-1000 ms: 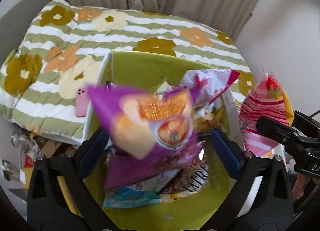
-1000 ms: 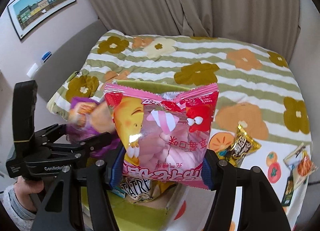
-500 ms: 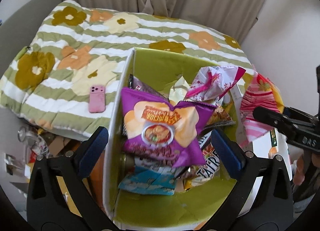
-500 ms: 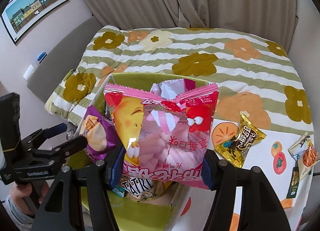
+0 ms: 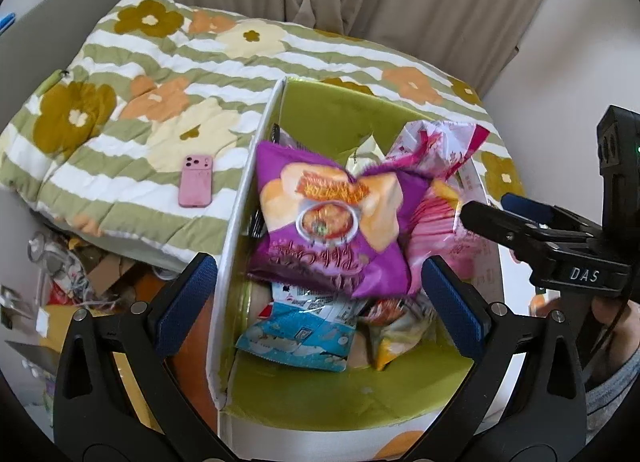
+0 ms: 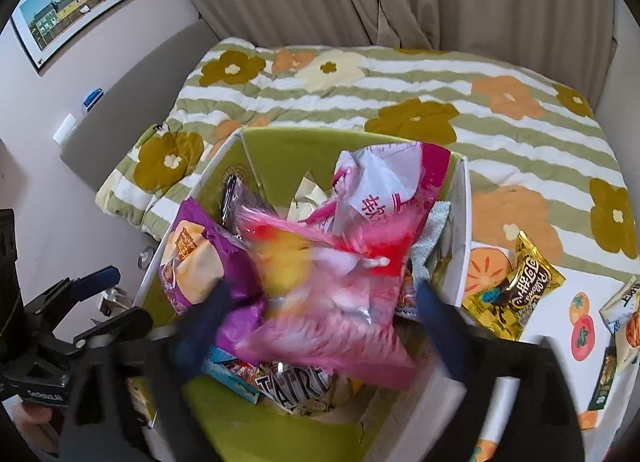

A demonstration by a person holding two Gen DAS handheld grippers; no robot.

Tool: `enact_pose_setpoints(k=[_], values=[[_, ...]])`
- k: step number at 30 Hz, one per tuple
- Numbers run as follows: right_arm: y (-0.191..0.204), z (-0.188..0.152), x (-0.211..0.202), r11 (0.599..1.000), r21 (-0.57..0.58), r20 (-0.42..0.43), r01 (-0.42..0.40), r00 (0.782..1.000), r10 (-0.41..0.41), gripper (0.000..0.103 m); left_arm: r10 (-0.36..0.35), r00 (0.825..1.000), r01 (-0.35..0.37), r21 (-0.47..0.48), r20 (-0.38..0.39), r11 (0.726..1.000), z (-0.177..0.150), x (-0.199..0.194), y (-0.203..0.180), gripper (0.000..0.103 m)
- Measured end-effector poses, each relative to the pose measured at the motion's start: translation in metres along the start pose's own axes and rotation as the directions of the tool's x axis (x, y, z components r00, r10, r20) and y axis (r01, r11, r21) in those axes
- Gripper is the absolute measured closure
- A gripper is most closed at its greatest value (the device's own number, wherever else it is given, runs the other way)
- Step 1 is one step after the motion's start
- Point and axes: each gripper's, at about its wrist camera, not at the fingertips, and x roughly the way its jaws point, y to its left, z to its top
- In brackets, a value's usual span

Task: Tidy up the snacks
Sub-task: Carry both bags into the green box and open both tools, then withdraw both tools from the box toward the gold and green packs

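Here the pink marshmallow bag [image 6: 332, 298] lies blurred lengthwise in the box [image 6: 456, 229], both grippers' jaws apart.

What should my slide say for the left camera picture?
Open left gripper above a green box of snacks, purple bag on top.

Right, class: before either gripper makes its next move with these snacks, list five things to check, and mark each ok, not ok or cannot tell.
1. Left gripper open and empty: ok.
2. Purple bag lying inside the green box: ok.
3. Pink bag free of the right gripper: cannot tell, motion blur.
4. All snacks boxed: not ok, a gold packet lies outside, beside the box.
5. Pink phone apart from the box, on the quilt: ok.
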Motion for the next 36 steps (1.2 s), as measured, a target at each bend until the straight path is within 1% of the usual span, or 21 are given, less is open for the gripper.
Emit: enact_pose_setpoints(k=[3,8,12,15,21,23,25,29,32,36], values=[[0.002,-0.005,-0.004,1.0,-0.017,0.043,0.022,0.999,-0.021,0.0,-0.006,1.0,0.006,0.007,-0.011,1.0,-0.003,0.005,0.002,0.002],[0.0,-0.014,-0.009,1.0,-0.009,0.055,0.028,0.998,-0.028,0.0,-0.011,1.0,0.011,0.019,-0.028,1.0,-0.007,0.011,-0.002,0.002],[-0.002,-0.018,-0.021,1.0,0.005,0.067,0.016,0.998,-0.017,0.0,-0.007,1.0,0.007,0.034,-0.012,0.999,-0.009,0.003,-0.011,0.002],[-0.005,-0.022,-0.032,1.0,0.01,0.076,0.008,0.997,-0.009,0.0,-0.002,1.0,0.002,0.045,0.007,0.999,-0.01,-0.007,-0.025,0.002],[-0.019,-0.034,-0.073,1.0,-0.013,0.138,0.021,0.99,-0.019,0.0,0.001,0.998,-0.005,0.058,0.057,0.998,-0.019,-0.027,-0.067,0.002],[-0.029,-0.04,-0.087,0.999,-0.011,0.147,0.043,0.988,-0.041,0.0,-0.015,0.998,0.011,0.069,0.068,0.998,-0.024,-0.031,-0.088,0.002],[-0.04,-0.046,-0.1,0.998,0.0,0.16,0.06,0.985,-0.059,0.0,-0.016,0.997,0.01,0.087,0.077,0.996,-0.028,-0.031,-0.105,0.002],[-0.071,-0.065,-0.129,0.994,0.038,0.185,0.105,0.977,-0.11,0.0,-0.034,0.996,0.022,0.127,0.088,0.992,-0.036,-0.03,-0.15,0.002],[-0.098,-0.079,-0.145,0.987,0.062,0.181,0.149,0.971,-0.158,0.0,-0.06,0.994,0.046,0.151,0.09,0.987,-0.043,-0.027,-0.183,0.002],[-0.135,-0.098,-0.167,0.98,0.107,0.185,0.168,0.965,-0.185,0.0,-0.079,0.993,0.061,0.194,0.088,0.979,-0.051,-0.016,-0.23,0.002]])
